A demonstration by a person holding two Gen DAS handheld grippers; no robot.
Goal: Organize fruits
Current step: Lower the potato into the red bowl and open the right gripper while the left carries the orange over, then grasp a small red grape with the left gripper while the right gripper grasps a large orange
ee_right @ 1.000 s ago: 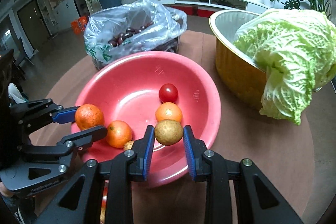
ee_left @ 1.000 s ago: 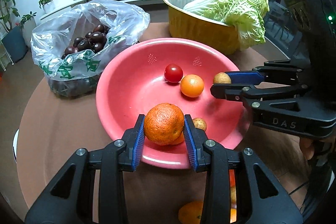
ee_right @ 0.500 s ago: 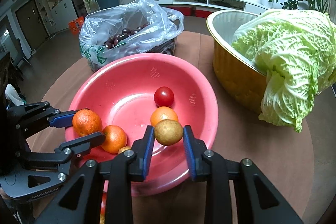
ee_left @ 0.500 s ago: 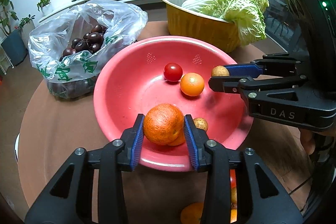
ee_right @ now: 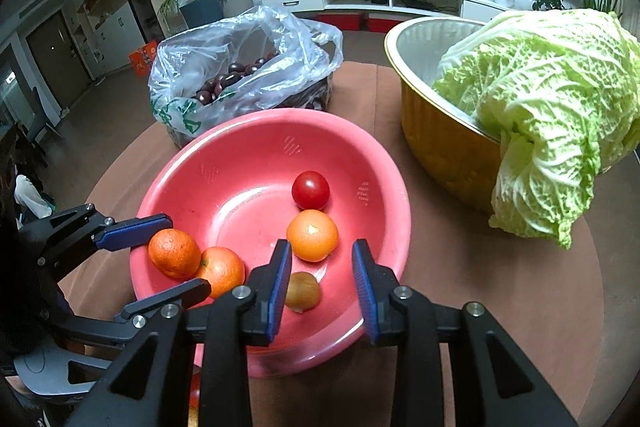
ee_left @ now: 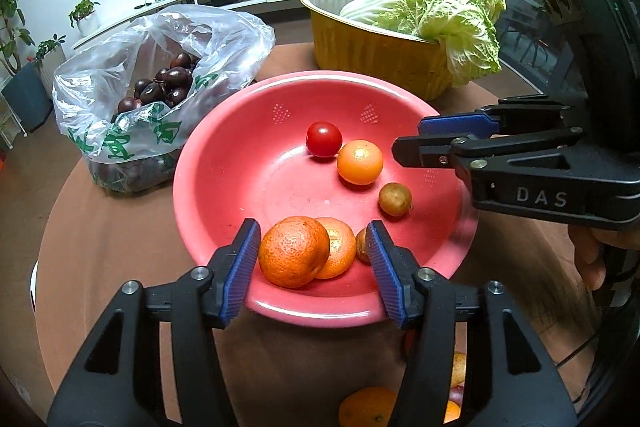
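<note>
Left tongs released: jaws have just been opening, and the rough orange sits between the blue pads in the red bowl, clear of the right pad and leaning on a second orange. A small brown fruit shows just behind the right pad. Right tongs also released: jaws have just been opening, and the brown kiwi-like fruit lies on the bowl floor between and below the pads, which do not press on it. Further into the bowl, a smooth orange lies just beyond the kiwi, touching or nearly touching a red tomato behind it. Beyond the bowl on the brown round surface: a clear plastic bag of dark fruits to the far left, a gold basin to the far right with a cabbage hanging over its rim. More oranges show below the left tongs, off the surface edge.
</note>
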